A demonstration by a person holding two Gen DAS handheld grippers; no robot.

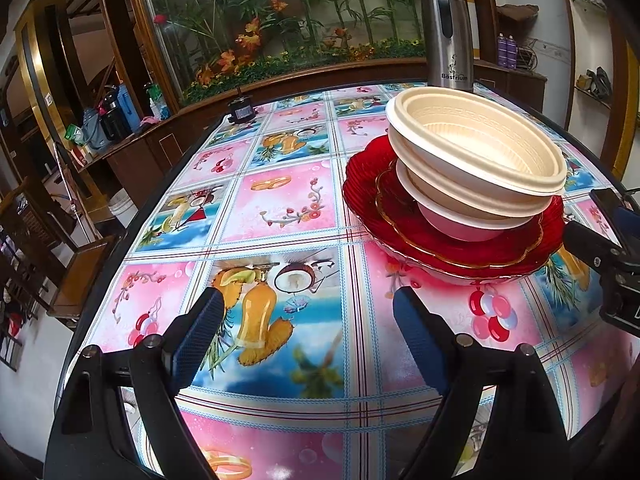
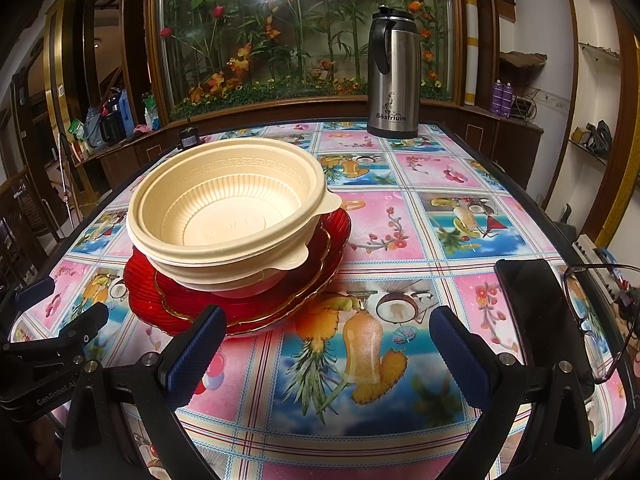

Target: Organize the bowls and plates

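One stack stands on the patterned table (image 1: pixel 280 200): a wide red plate (image 1: pixel 360 176) at the bottom, a smaller gold-rimmed red plate (image 1: pixel 404 216) on it, then a small white bowl (image 1: pixel 460 226) and nested cream bowls (image 1: pixel 472 140) that lean a little. My left gripper (image 1: pixel 308 320) is open over bare cloth, short of the stack and to its left. In the right wrist view the cream bowls (image 2: pixel 224 208) and red plate (image 2: pixel 148 300) sit left of centre. My right gripper (image 2: pixel 328 344) is open and holds nothing, its left finger (image 2: pixel 200 352) just before the plate's rim.
A steel thermos jug (image 2: pixel 394 76) stands at the table's far edge. A black phone (image 2: pixel 536 308) and a pair of glasses (image 2: pixel 600 320) lie near the right edge. A small dark object (image 1: pixel 240 110) sits at the far left edge. Cabinets and a plant display ring the table.
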